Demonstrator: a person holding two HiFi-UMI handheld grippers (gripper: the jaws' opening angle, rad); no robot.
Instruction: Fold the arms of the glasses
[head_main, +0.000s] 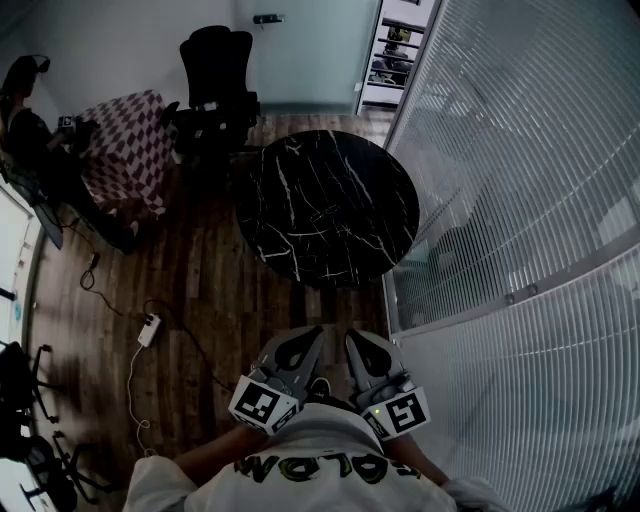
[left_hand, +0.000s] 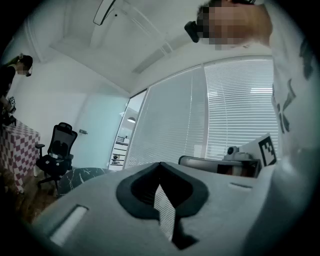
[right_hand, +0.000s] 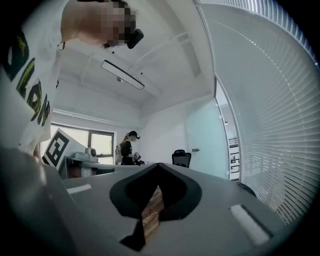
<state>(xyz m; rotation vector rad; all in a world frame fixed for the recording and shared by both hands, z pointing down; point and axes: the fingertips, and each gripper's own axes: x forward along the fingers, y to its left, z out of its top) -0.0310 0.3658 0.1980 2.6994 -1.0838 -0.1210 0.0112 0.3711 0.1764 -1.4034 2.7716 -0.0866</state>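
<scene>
Left gripper (head_main: 308, 338): level, close to the chest, pointing toward the table; jaws closed tip to tip, gripping nothing.
Right gripper (head_main: 358, 342): level, just beside the left gripper; jaws fully together, gripping nothing.
Marker cubes (head_main: 262, 403): one at the rear of each gripper, against the white shirt (head_main: 320, 435).
Glasses: in no view; position cannot be told.
Round black marble table (head_main: 330, 205): ahead of both grippers, well apart from them, beside the slatted blinds (head_main: 520, 150).
Office chair (head_main: 215, 85): black, beyond the table, next to the checkered tablecloth (head_main: 125, 145).
Power strip (head_main: 149, 330): white, on the wooden floor (head_main: 200, 280), left of the grippers, cable attached.
Second person (head_main: 25, 120): at the far left edge, beside the checkered tablecloth.
</scene>
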